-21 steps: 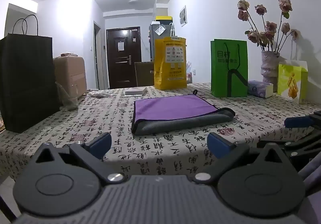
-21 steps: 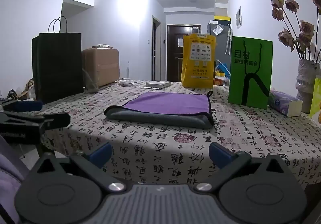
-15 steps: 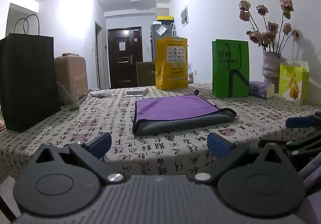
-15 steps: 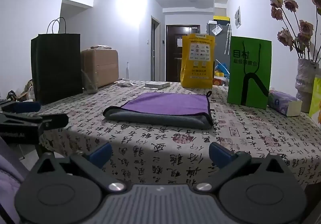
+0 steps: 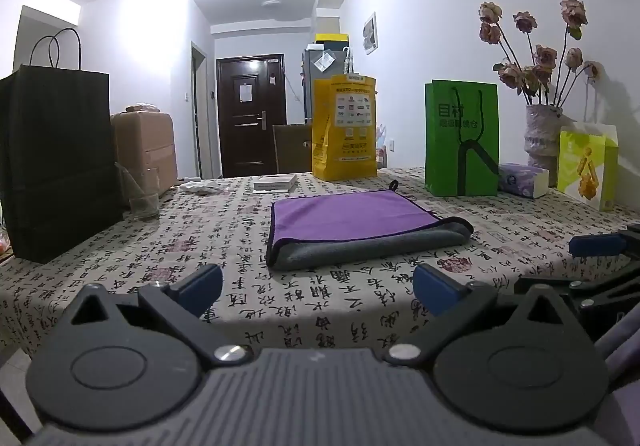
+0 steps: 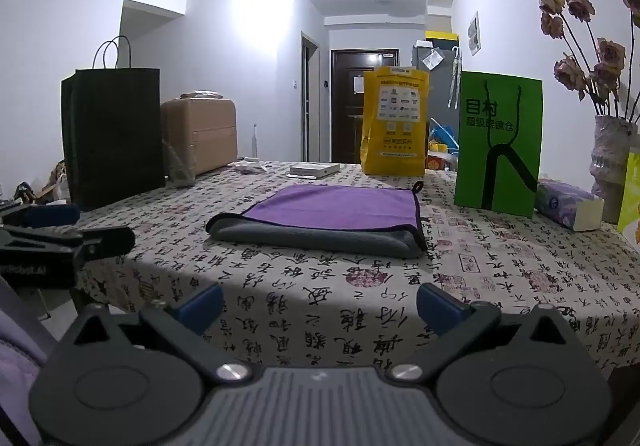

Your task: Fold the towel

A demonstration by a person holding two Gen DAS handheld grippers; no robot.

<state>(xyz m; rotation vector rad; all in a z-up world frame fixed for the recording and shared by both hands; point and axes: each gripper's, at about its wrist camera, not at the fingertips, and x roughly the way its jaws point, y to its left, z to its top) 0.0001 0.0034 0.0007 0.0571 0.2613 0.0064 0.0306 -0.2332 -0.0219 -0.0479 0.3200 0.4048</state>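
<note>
We hold our left gripper (image 5: 318, 284) and right gripper (image 6: 319, 304) level, side by side just off the near edge of the table (image 5: 180, 230), both pointing across it. Each pair of blue-tipped fingers is spread wide and grasps nothing. The purple and grey towel (image 5: 360, 224) lies folded flat at the middle of the tabletop, well apart from both grippers

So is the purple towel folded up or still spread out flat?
Folded. The towel lies doubled on the table: purple layer on top, and its grey side wraps round in a thick rolled fold along the near edge.
</note>
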